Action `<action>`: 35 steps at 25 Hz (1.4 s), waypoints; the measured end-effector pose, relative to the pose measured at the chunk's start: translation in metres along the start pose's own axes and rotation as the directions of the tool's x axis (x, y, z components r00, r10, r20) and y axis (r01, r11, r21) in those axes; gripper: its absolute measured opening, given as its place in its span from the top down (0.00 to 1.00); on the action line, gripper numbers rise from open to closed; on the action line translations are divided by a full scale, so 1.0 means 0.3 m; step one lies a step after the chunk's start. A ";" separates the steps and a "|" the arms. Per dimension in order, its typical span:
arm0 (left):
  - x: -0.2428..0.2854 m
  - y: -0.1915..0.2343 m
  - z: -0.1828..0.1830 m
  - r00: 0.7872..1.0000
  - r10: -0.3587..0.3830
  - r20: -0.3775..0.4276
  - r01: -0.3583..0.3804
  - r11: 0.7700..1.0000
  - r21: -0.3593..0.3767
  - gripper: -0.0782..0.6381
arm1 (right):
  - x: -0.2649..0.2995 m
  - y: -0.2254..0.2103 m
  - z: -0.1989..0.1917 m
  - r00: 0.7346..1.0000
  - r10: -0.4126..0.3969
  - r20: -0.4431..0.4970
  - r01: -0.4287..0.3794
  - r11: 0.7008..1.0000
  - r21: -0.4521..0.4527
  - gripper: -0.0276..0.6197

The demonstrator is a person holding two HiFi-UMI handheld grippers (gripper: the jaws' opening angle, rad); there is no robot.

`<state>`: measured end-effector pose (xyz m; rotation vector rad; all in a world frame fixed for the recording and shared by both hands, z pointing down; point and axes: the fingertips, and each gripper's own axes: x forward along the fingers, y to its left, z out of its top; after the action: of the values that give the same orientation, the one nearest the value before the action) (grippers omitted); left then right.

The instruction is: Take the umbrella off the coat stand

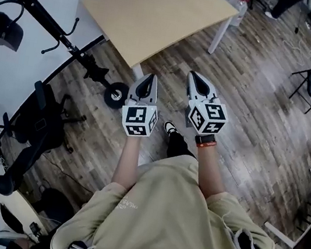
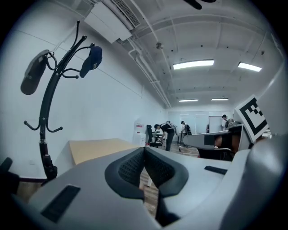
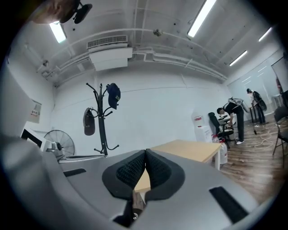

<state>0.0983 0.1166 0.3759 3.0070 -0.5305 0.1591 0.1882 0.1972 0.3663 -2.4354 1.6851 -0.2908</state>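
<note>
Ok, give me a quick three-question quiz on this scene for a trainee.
1. True or false: the folded umbrella is already off the coat stand.
2. What hangs on the stand's upper hook? A) blue cap B) scarf C) backpack
3. How do the fingers of the left gripper and right gripper stand, and what do they hold?
Key: 1 false, it hangs on the stand. 2 A. 3 shut, nothing held.

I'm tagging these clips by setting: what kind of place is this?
Probably an open-plan office or lab workspace: it has a coat stand, a light wooden table, ceiling strip lights, and people working further back.
</note>
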 end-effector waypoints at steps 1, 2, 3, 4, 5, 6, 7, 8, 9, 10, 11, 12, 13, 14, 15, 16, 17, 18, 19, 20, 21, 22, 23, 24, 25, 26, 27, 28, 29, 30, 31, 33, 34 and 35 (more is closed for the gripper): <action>0.022 0.041 0.004 0.999 0.032 -0.003 -0.032 0.999 -0.010 0.86 | 0.054 0.014 -0.001 0.999 0.035 -0.015 -0.035 0.999 -0.003 0.93; 0.041 0.078 0.009 0.998 0.063 -0.006 -0.063 0.998 -0.019 0.86 | 0.103 0.026 -0.001 0.997 0.068 -0.028 -0.068 0.998 -0.005 0.93; 0.058 0.107 0.015 0.996 0.090 -0.010 -0.090 0.996 -0.026 0.86 | 0.145 0.034 0.002 0.994 0.097 -0.040 -0.097 0.995 -0.005 0.93; 0.073 0.131 0.021 0.993 0.113 -0.015 -0.114 0.993 -0.029 0.86 | 0.184 0.039 0.007 0.991 0.123 -0.050 -0.124 0.992 -0.003 0.93; 0.086 0.153 0.031 0.991 0.134 -0.018 -0.134 0.990 -0.030 0.86 | 0.222 0.043 0.015 0.987 0.148 -0.058 -0.148 0.989 -0.001 0.93; 0.098 0.177 0.043 0.988 0.155 -0.020 -0.155 0.987 -0.029 0.86 | 0.262 0.048 0.025 0.983 0.171 -0.063 -0.171 0.985 0.002 0.93; 0.108 0.206 0.056 0.984 0.177 -0.020 -0.178 0.984 -0.029 0.86 | 0.304 0.056 0.037 0.979 0.195 -0.066 -0.195 0.981 0.005 0.93; 0.118 0.238 0.071 0.979 0.202 -0.018 -0.202 0.979 -0.028 0.86 | 0.349 0.068 0.050 0.973 0.220 -0.067 -0.220 0.975 0.008 0.93; 0.127 0.272 0.083 0.973 0.229 -0.017 -0.229 0.973 -0.027 0.86 | 0.396 0.082 0.061 0.967 0.247 -0.067 -0.247 0.969 0.010 0.93; 0.134 0.307 0.091 0.966 0.257 -0.016 -0.257 0.966 -0.025 0.86 | 0.442 0.098 0.068 0.959 0.276 -0.069 -0.275 0.961 0.012 0.93; 0.139 0.340 0.096 0.958 0.286 -0.016 -0.286 0.958 -0.023 0.86 | 0.485 0.116 0.070 0.950 0.305 -0.071 -0.305 0.952 0.015 0.93; 0.142 0.372 0.097 0.949 0.314 -0.017 -0.314 0.949 -0.022 0.86 | 0.525 0.134 0.068 0.940 0.334 -0.076 -0.334 0.943 0.016 0.93; 0.146 0.401 0.095 0.940 0.340 -0.019 -0.340 0.940 -0.021 0.86 | 0.561 0.152 0.062 0.929 0.362 -0.083 -0.361 0.932 0.018 0.93; 0.150 0.427 0.092 0.931 0.365 -0.019 -0.365 0.931 -0.022 0.86 | 0.594 0.167 0.055 0.917 0.388 -0.090 -0.388 0.922 0.019 0.93; 0.154 0.450 0.089 0.921 0.389 -0.020 -0.389 0.921 -0.025 0.86 | 0.624 0.181 0.047 0.905 0.413 -0.099 -0.413 0.910 0.020 0.93; 0.157 0.471 0.087 0.911 0.413 -0.021 -0.413 0.910 -0.029 0.86 | 0.653 0.195 0.041 0.892 0.438 -0.107 -0.439 0.898 0.021 0.93; 0.157 0.490 0.086 0.900 0.436 -0.022 -0.436 0.899 -0.032 0.86 | 0.680 0.209 0.038 0.879 0.463 -0.114 -0.463 0.886 0.024 0.93; 0.156 0.507 0.088 0.889 0.457 -0.022 -0.457 0.889 -0.033 0.86 | 0.705 0.225 0.037 0.866 0.486 -0.119 -0.486 0.873 0.026 0.93; 0.154 0.523 0.090 0.879 0.477 -0.022 -0.477 0.878 -0.033 0.86 | 0.727 0.242 0.036 0.853 0.507 -0.125 -0.508 0.861 0.028 0.93; 0.150 0.540 0.093 0.868 0.496 -0.021 -0.496 0.868 -0.034 0.86 | 0.748 0.260 0.035 0.840 0.527 -0.130 -0.528 0.849 0.029 0.93; 0.144 0.557 0.096 0.857 0.515 -0.019 -0.515 0.856 -0.037 0.86 | 0.765 0.279 0.033 0.827 0.546 -0.135 -0.547 0.836 0.030 0.93; 0.135 0.573 0.098 0.846 0.533 -0.018 -0.534 0.845 -0.039 0.86 | 0.781 0.300 0.030 0.813 0.565 -0.140 -0.566 0.824 0.032 0.93; 0.125 0.588 0.100 0.834 0.552 -0.016 -0.552 0.833 -0.040 0.86 | 0.795 0.322 0.026 0.799 0.583 -0.145 -0.585 0.810 0.034 0.93; 0.113 0.604 0.101 0.822 0.569 -0.015 -0.569 0.821 -0.042 0.86 | 0.807 0.345 0.021 0.786 0.601 -0.149 -0.603 0.797 0.035 0.93; 0.101 0.619 0.101 0.811 0.586 -0.014 -0.586 0.810 -0.043 0.86 | 0.818 0.368 0.015 0.773 0.616 -0.153 -0.619 0.785 0.035 0.93; 0.086 0.633 0.097 0.799 0.601 -0.014 -0.601 0.798 -0.046 0.86 | 0.826 0.390 0.005 0.761 0.629 -0.158 -0.633 0.773 0.031 0.93; 0.070 0.648 0.090 0.787 0.617 -0.015 -0.617 0.785 -0.052 0.86 | 0.831 0.413 -0.008 0.750 0.641 -0.165 -0.647 0.762 0.023 0.93; 0.055 0.664 0.081 0.774 0.633 -0.016 -0.633 0.772 -0.060 0.86 | 0.835 0.436 -0.023 0.737 0.653 -0.174 -0.662 0.750 0.010 0.93; 0.040 0.681 0.073 0.761 0.648 -0.016 -0.648 0.759 -0.068 0.86 | 0.839 0.460 -0.039 0.723 0.666 -0.184 -0.677 0.736 -0.001 0.93; 0.028 0.698 0.066 0.750 0.661 -0.017 -0.661 0.747 -0.074 0.86 | 0.844 0.482 -0.054 0.709 0.678 -0.192 -0.692 0.722 -0.006 0.93; 0.016 0.712 0.059 0.740 0.672 -0.017 -0.671 0.737 -0.078 0.86 | 0.848 0.502 -0.069 0.695 0.691 -0.198 -0.706 0.709 -0.005 0.93; -0.009 0.737 0.042 0.722 0.692 -0.018 -0.690 0.718 -0.090 0.86 | 0.854 0.540 -0.101 0.669 0.713 -0.213 -0.729 0.684 0.000 0.93; -0.024 0.749 0.033 0.712 0.702 -0.018 -0.700 0.707 -0.099 0.86 | 0.857 0.561 -0.118 0.655 0.722 -0.221 -0.740 0.672 0.002 0.93; -0.039 0.761 0.026 0.701 0.713 -0.018 -0.710 0.696 -0.108 0.86 | 0.861 0.582 -0.132 0.642 0.731 -0.230 -0.751 0.661 0.004 0.93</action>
<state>0.0093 -0.0942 0.3816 2.5174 -1.6336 0.1273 0.1093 -0.1067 0.3789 -1.5551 2.6658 -0.3581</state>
